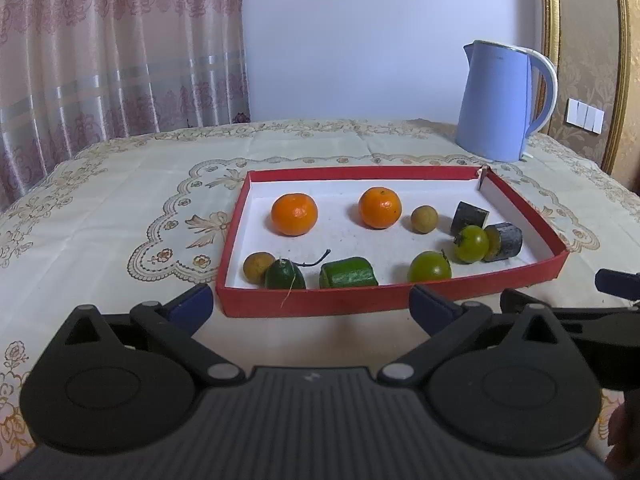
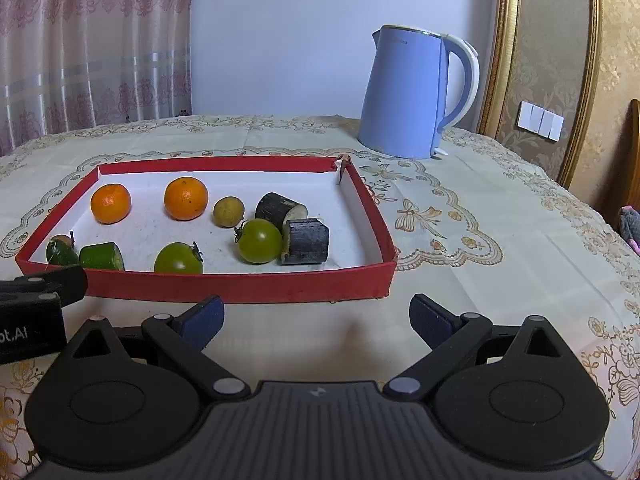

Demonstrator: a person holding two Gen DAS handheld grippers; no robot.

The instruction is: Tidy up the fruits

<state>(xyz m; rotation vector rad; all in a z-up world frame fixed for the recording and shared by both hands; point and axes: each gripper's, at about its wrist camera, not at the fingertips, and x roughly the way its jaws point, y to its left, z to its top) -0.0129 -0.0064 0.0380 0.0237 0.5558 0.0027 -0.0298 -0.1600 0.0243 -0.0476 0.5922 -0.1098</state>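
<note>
Fruits all sit inside the shallow red cardboard tray with white floor (image 1: 384, 300), straight ahead of both tongs, on the cream embroidered tablecloth (image 1: 120, 208). Far row from my left tongs (image 1: 310, 306): two round orange mandarins (image 1: 294, 215) (image 1: 380, 207), a small tan round fruit (image 1: 424, 219), a dark cut cylinder (image 1: 469, 217). Near row: a second tan fruit (image 1: 258, 267) touching a dark green stemmed piece (image 1: 285, 276), a green cut chunk (image 1: 348, 273) lying crosswise to my fingers, two round green tomatoes (image 1: 430, 267) (image 1: 472, 243), the farther one touching a second dark cylinder (image 1: 505, 241).

Left tongs: fingers wide apart, nothing between them, just short of the tray's near wall, facing its middle. Right tongs (image 2: 316, 320): likewise spread and empty, facing the tray's right near corner; tomatoes and dark cylinders lie ahead-left of them, so nearer this hand.

Kinds are partly grouped, partly mixed; I judge this fits either a sort under way or one finished. Pale blue electric kettle (image 2: 408, 92) stands beyond the tray, well apart.
</note>
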